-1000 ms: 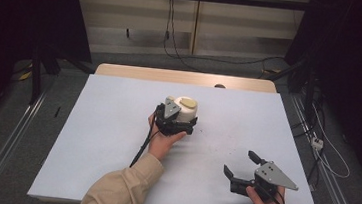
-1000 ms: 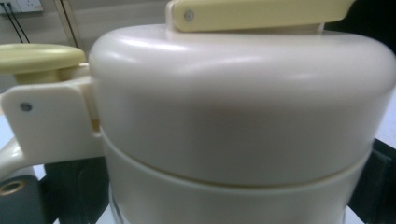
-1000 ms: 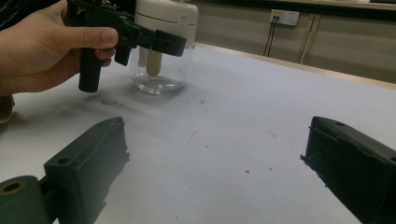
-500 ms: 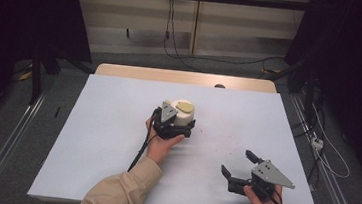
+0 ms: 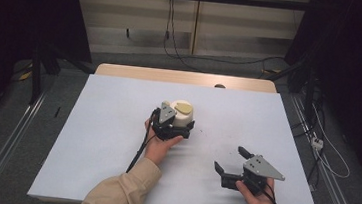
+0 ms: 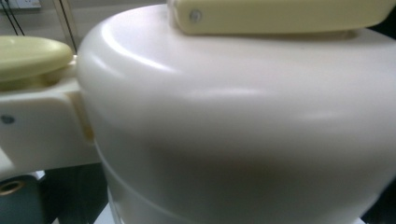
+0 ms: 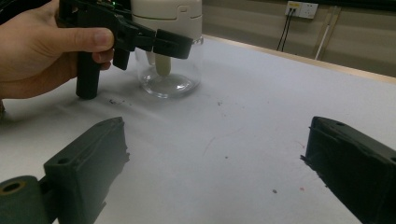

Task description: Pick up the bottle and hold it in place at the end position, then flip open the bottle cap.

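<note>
White table [image 5: 116,126] is the landmark; near its middle stands a clear glass jar with a cream pump-style lid [image 5: 181,115] and a pale yellow top plate; left gripper [image 5: 171,127] is at the jar's near side, jaws set against the cream lid, seemingly clamped on it, though contact on both sides isn't clearly visible; right gripper [image 5: 230,164] sits near the table's front right edge, well apart from the jar, jaws spread wide and empty; since a second ago the right gripper has drifted slightly toward the front edge, the left gripper and jar barely moved; judgement: left is steadying the jar, right not yet engaged; hidden: jar's contents look empty, the inner stem [image 7: 163,63] is blurred; left gripper view is pressed too close to the lid [image 6: 233,116] to show its jaws.
</note>
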Motion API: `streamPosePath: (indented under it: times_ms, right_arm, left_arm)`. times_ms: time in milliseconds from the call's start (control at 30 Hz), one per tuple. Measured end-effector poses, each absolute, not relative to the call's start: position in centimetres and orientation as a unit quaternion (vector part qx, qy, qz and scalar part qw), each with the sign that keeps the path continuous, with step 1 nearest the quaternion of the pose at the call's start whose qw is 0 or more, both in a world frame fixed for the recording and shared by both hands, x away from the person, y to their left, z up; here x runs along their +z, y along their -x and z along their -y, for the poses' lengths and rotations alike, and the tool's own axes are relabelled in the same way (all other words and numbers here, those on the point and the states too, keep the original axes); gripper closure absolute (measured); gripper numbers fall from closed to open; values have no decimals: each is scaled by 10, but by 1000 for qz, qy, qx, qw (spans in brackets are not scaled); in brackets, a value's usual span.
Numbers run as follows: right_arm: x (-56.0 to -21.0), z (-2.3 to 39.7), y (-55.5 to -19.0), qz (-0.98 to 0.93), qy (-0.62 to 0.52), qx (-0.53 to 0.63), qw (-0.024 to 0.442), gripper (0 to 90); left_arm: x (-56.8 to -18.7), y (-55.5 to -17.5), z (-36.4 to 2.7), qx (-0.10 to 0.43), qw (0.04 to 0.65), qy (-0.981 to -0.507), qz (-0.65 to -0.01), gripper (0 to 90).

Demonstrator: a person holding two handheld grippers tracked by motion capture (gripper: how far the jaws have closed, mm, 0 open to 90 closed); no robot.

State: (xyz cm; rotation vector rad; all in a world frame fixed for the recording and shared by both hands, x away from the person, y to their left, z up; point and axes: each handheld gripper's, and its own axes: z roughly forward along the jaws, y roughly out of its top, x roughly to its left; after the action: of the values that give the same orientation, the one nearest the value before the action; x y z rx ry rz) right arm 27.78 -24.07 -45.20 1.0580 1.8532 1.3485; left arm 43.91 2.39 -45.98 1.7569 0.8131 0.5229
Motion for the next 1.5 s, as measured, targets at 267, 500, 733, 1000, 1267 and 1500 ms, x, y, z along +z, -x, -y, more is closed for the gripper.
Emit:
streamPosePath:
  times_ms: [267, 500, 733, 1000, 1267, 1500]
  right_arm:
    - [-446, 238, -289, -694, -402, 514, 304, 46]
    - [-443, 229, -304, -694, -406, 515, 298, 54]
    - [-437, 223, -313, -692, -407, 519, 293, 68]
    - [-431, 216, -323, -697, -402, 521, 284, 98]
    - [-424, 205, -334, -708, -398, 519, 267, 111]
    - [-420, 198, -343, -704, -397, 536, 243, 289]
  left_arm:
    - [-460, -439, -24, 221, 537, -738, -342, 50]
    - [-460, -439, -23, 222, 537, -739, -342, 50]
    - [-460, -438, -23, 222, 536, -738, -344, 50]
    - [-460, -438, -22, 221, 537, -737, -345, 50]
    - [-460, -438, -22, 222, 536, -737, -346, 50]
    - [-460, -438, -22, 223, 535, -738, -346, 50]
